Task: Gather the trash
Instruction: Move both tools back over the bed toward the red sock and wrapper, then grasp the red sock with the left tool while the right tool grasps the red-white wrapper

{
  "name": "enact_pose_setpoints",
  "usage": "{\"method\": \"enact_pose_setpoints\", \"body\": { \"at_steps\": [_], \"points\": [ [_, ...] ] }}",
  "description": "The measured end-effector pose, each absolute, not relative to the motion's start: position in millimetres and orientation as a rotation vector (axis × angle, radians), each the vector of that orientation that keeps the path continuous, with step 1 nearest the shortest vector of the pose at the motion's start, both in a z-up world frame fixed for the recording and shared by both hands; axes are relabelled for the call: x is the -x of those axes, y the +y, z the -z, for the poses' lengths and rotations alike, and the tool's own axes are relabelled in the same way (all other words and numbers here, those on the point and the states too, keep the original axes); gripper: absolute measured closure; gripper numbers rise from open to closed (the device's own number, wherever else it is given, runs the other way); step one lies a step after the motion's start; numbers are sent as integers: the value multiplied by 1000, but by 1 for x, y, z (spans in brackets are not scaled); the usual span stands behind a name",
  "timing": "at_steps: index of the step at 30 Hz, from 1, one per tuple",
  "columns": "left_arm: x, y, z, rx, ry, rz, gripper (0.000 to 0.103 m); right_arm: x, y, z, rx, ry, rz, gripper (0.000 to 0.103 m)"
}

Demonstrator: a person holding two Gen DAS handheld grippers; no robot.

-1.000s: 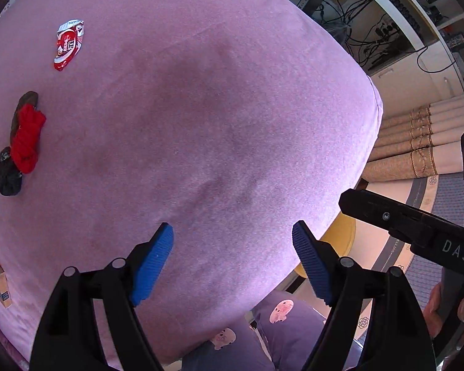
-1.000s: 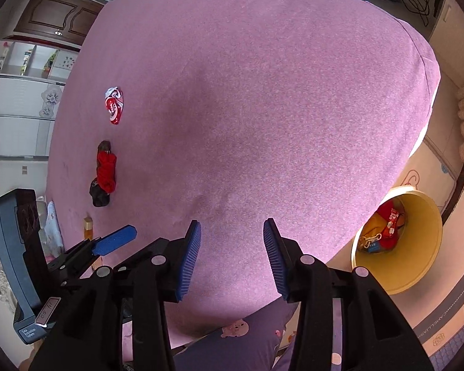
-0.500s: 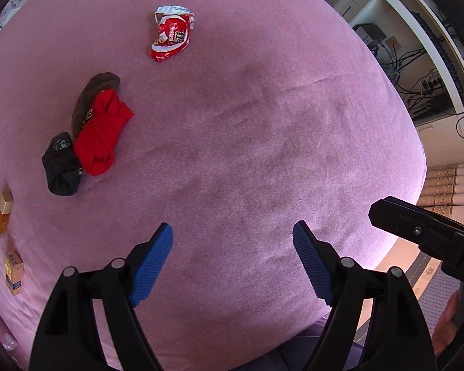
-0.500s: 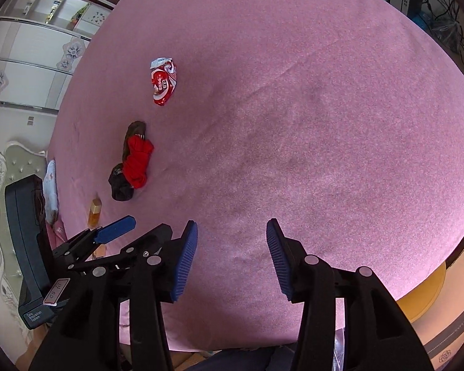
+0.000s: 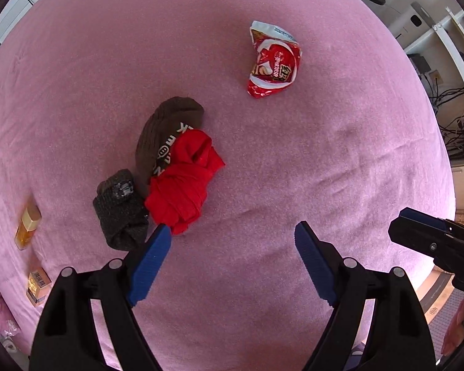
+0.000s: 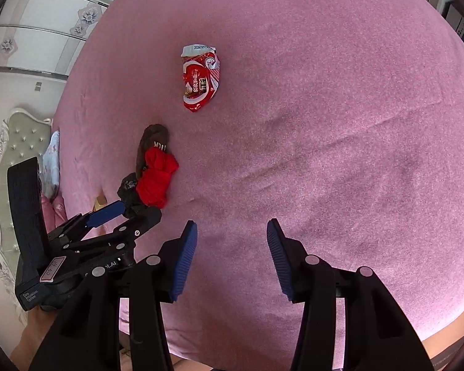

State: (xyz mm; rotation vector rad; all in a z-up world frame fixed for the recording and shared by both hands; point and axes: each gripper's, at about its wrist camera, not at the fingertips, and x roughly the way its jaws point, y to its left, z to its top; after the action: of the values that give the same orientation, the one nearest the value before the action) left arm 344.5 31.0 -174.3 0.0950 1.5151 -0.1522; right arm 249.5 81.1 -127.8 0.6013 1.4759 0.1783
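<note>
Both grippers have moved in over the bed (image 5: 294, 154): the left gripper (image 5: 232, 247), jaws apart, now nears the red cloth (image 5: 182, 185); the right gripper (image 6: 232, 247) is likewise spread, the wrapper (image 5: 273, 61) closer.

Pink bedspread (image 5: 294, 160), lightly creased toward the right. Brown sock (image 5: 167, 123), red cloth (image 5: 182, 185) and dark grey sock (image 5: 120, 216) bunched together, touching; red cloth overlaps the brown sock. Amber bottle with gold cap (image 5: 27, 225) lies near bed's left edge, small gold box (image 5: 37, 284) just below it. Grey tufted headboard (image 6: 18, 142) at left. White cabinet doors (image 6: 46, 31) beyond.
</note>
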Motion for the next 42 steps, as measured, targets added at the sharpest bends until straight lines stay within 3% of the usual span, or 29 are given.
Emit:
{"method": "enact_pose_setpoints", "body": {
  "at_steps": [18, 21, 25, 27, 30, 36, 42],
  "points": [
    [-385, 28, 233, -140, 1581, 117, 25, -316, 96, 173, -614, 1563, -190, 56],
    [-380, 23, 235, -192, 1565, 87, 41, -328, 96, 175, -614, 1563, -192, 56],
    [-376, 16, 241, -248, 1554, 85, 50, -341, 100, 178, -607, 1562, -197, 55],
    [-376, 15, 245, -250, 1546, 66, 64, -346, 102, 181, -600, 1566, -196, 55],
    [-381, 34, 244, -144, 1547, 39, 75, -355, 108, 183, -591, 1567, -201, 55],
    [-385, 80, 238, 201, 1556, 53, 79, -374, 111, 184, -595, 1539, -210, 50],
    [-385, 99, 228, 341, 1537, 56, 79, -398, 110, 188, -602, 1516, -188, 44]
  ]
}}
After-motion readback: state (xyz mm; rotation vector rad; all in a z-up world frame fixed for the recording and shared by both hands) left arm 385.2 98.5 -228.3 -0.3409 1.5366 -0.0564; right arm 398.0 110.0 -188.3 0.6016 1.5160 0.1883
